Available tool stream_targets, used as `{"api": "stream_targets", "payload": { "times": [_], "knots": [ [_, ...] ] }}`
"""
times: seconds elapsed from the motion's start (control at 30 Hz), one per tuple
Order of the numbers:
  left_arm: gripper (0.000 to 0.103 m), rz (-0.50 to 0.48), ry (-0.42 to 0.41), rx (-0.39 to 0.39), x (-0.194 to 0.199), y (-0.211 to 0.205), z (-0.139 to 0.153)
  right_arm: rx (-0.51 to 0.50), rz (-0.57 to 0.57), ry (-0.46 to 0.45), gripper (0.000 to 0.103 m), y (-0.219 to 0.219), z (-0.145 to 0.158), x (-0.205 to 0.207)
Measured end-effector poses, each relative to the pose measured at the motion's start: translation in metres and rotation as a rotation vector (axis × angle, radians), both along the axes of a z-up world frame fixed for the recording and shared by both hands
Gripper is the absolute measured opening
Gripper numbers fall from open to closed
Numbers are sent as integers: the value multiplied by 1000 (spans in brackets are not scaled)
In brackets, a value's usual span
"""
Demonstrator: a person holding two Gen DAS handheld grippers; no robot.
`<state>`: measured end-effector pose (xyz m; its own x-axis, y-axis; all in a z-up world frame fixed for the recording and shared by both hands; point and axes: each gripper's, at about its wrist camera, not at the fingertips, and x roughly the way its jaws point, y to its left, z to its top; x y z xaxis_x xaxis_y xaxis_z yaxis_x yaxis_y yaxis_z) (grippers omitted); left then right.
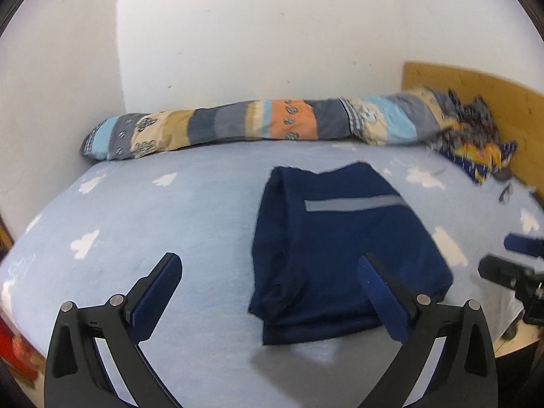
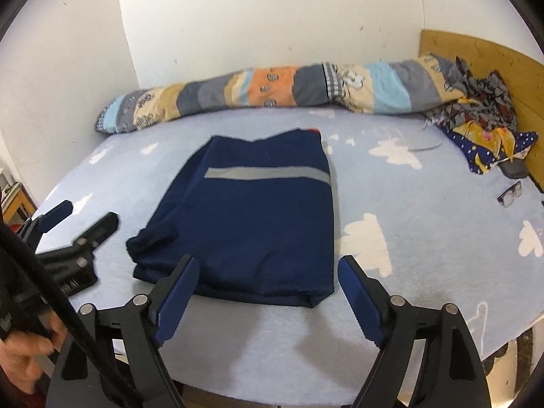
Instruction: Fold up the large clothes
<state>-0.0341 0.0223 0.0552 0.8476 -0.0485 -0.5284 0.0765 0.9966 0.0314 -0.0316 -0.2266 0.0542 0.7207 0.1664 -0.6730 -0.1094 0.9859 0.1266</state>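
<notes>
A navy garment (image 1: pixel 340 255) with a grey reflective stripe lies folded into a flat rectangle on the light-blue, cloud-print bed sheet (image 1: pixel 153 224). My left gripper (image 1: pixel 268 261) hovers open over the garment's near left corner, nothing between its blue pads. The right wrist view shows the same garment (image 2: pixel 258 224), with my right gripper (image 2: pixel 268 261) open above its near edge, pads off the cloth. The left gripper (image 2: pixel 88 214) appears there to the garment's left, and the right gripper (image 1: pixel 499 255) shows at the right edge of the left wrist view.
A rolled patchwork quilt (image 2: pixel 272 88) lies along the white wall. Crumpled patterned clothes (image 2: pixel 482 119) are heaped against the wooden headboard (image 2: pixel 493 61) at the right, with eyeglasses (image 2: pixel 510 193) on the sheet nearby. A person's hand (image 2: pixel 23 357) is at the lower left.
</notes>
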Motion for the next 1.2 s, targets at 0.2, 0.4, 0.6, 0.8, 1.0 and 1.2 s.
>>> {"api": "stream_targets", "payload": {
  "times": [0.2,0.4,0.6,0.8,1.0,1.2],
  "knots": [
    [103,3,-44,-165,3,30,-1,-38,23,-89,95,-2,3,-36],
    [103,-56,-107,-183,11,17,5,-113,64,-135,96,9,19,-41],
    [103,-40,-91,-141,10,-4,-7,-121,3,-225,100,-2,21,-24],
    [103,-49,-43,-87,23,-32,-17,-41,5,-123,100,-5,-13,4],
    [103,78,2,-45,33,-38,-25,65,12,-66,100,-7,-24,22],
    [103,96,31,-20,38,-45,-31,45,23,-74,100,-2,-26,23]
  ]
}}
